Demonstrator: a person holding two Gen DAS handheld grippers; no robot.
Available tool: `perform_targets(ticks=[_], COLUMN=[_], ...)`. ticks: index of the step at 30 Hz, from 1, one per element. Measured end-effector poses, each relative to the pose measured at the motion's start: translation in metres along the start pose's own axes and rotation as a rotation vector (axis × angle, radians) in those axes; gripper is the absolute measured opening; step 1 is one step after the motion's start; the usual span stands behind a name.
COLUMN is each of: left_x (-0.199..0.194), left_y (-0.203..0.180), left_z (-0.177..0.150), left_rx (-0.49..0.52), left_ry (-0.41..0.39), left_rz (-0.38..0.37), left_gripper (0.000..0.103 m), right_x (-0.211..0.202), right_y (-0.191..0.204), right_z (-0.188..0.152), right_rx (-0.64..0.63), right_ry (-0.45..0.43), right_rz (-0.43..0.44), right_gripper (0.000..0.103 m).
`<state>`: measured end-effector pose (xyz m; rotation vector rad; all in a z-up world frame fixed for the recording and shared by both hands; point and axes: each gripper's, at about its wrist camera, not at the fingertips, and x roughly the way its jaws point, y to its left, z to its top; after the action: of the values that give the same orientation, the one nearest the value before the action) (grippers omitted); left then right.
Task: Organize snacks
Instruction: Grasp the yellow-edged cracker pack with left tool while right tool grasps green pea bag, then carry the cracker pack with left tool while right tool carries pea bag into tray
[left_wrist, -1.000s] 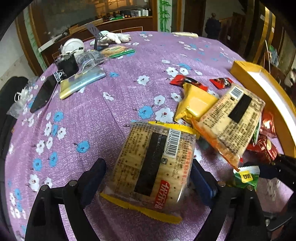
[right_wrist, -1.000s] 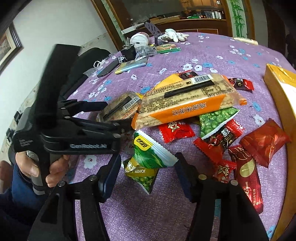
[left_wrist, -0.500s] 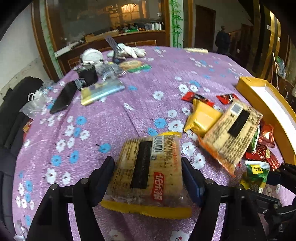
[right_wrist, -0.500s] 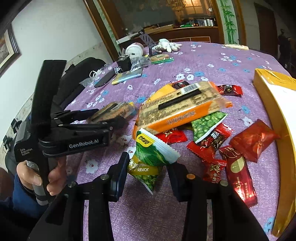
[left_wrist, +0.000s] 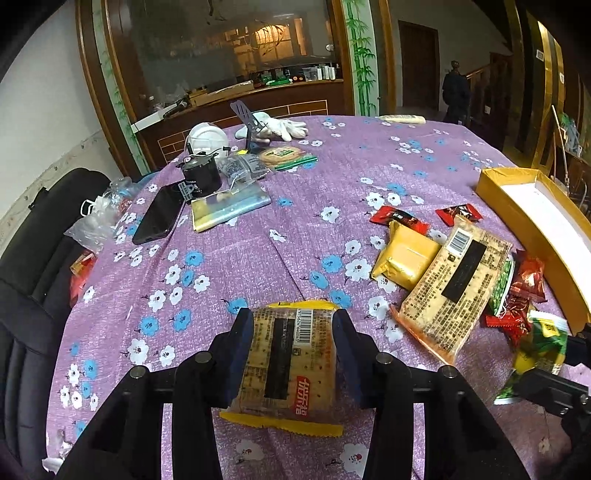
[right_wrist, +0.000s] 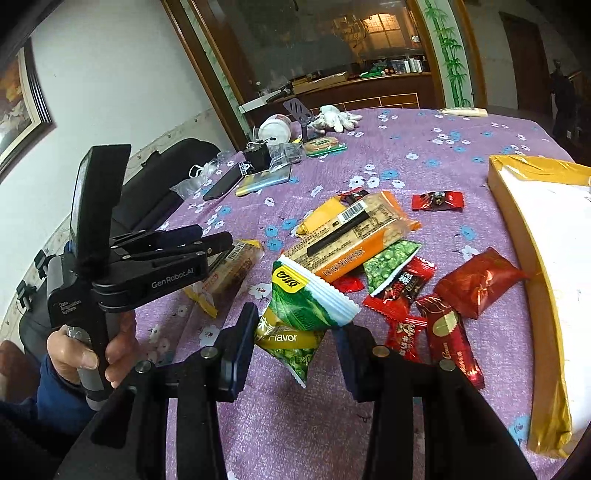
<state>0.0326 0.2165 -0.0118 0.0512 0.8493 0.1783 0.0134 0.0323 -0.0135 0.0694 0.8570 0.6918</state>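
Observation:
A clear cracker pack (left_wrist: 291, 358) with yellow ends sits between my left gripper's (left_wrist: 292, 350) dark pads. The jaws are closing and press on both its sides, holding it just above the purple flowered cloth (left_wrist: 258, 258). The right wrist view shows the same left gripper (right_wrist: 218, 243), in a person's hand, with the cracker pack (right_wrist: 236, 266). My right gripper (right_wrist: 293, 350) is shut on green pea packets (right_wrist: 299, 314), lifted off the cloth. At the right edge of the left wrist view the green packets (left_wrist: 543, 339) show again.
A larger orange cracker pack (right_wrist: 354, 236) lies on a yellow pack (left_wrist: 406, 258), green peas and several red candies (right_wrist: 476, 280). A yellow open box (right_wrist: 535, 258) stands at the right. A phone (left_wrist: 159, 214), gloves and clutter sit at the far left; black chair (left_wrist: 37, 277) beside the table.
The left jaws closed in on the cracker pack and raised it. The right jaws shut on the green packets and lifted them off the cloth.

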Motion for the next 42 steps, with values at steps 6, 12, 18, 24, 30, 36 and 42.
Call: perform_targets(ticks=[6,12,18,24,30,36,42], left_x=[0.007,0.023,0.029,0.048,0.044,0.016,-0.026], left_y=[0.005,0.037,0.021,0.017,0.019,0.02,-0.009], left_z=[-0.003,-0.014,-0.021,-0.018,-0.019,-0.013,0.012], left_rx=[-0.009,-0.094,-0.002,-0.025,-0.056,-0.083,-0.03], left_ry=[0.052,0.153,0.18,0.192,0.164,0.109,0.016], left_rz=[-0.013,-0.097,-0.101,-0.063,-0.093,-0.136,-0.222], left_gripper=[0.082,0.085,0.091,0.093,0.073,0.073,0.073], right_x=[-0.007,-0.016,-0.018,-0.022,-0.035,-0.046,-0.068], right_y=[-0.003,-0.007,-0.009,-0.011,-0.019,-0.028,-0.046], right_z=[-0.003,-0.001,-0.002,-0.003,-0.003,-0.002,0.005], right_rx=[0.005,0.022,0.03,0.035,0.045,0.06,0.087], right_ry=[-0.012,-0.036,-0.043,-0.055,-0.084,-0.108,-0.156], right_rz=[-0.003,-0.003,0.007,0.005,0.002,-0.004,-0.024], right_gripper=[0.04,0.04,0.04,0.04,0.04,0.04,0.04])
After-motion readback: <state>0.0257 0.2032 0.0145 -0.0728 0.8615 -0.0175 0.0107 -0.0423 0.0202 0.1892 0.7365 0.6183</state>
